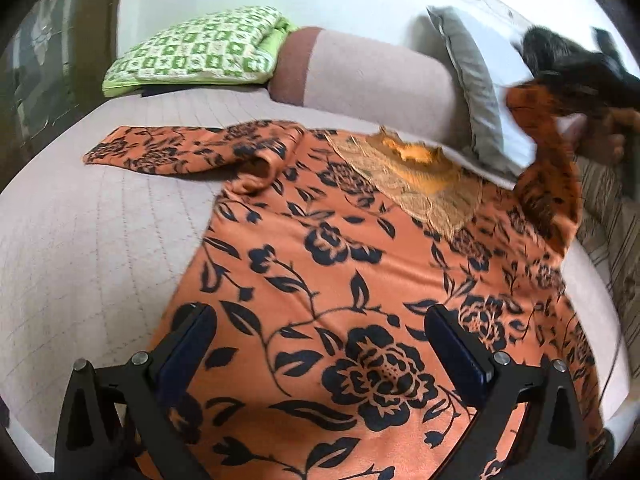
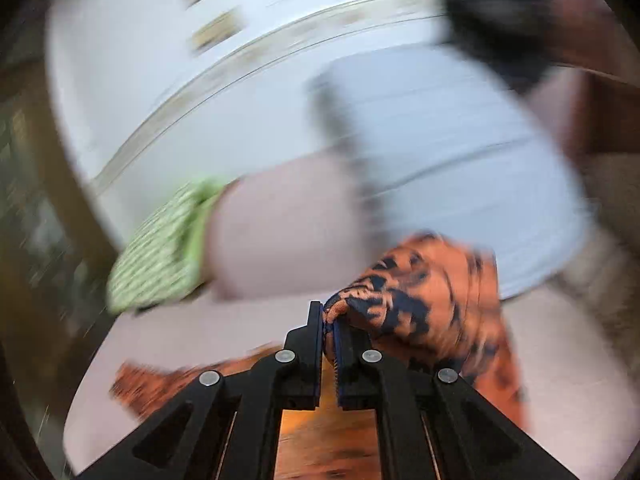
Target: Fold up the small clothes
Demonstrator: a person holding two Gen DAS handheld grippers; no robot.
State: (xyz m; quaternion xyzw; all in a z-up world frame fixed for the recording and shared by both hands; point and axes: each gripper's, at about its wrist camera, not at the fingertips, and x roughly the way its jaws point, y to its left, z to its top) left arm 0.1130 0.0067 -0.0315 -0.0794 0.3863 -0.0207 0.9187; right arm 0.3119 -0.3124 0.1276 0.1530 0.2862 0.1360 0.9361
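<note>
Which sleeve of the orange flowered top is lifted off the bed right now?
The sleeve at the right of the left wrist view, pinched in the right tool. The other sleeve lies flat on the bed.

The left gripper [image 1: 320,344] hangs with jaws wide apart, the right gripper [image 2: 329,320] clamped tight on cloth

The left wrist view looks steeply down, close over the orange garment [image 1: 320,272]. The right wrist view tilts shallower toward the pillows [image 2: 280,224]. Both share garment and pillows.
</note>
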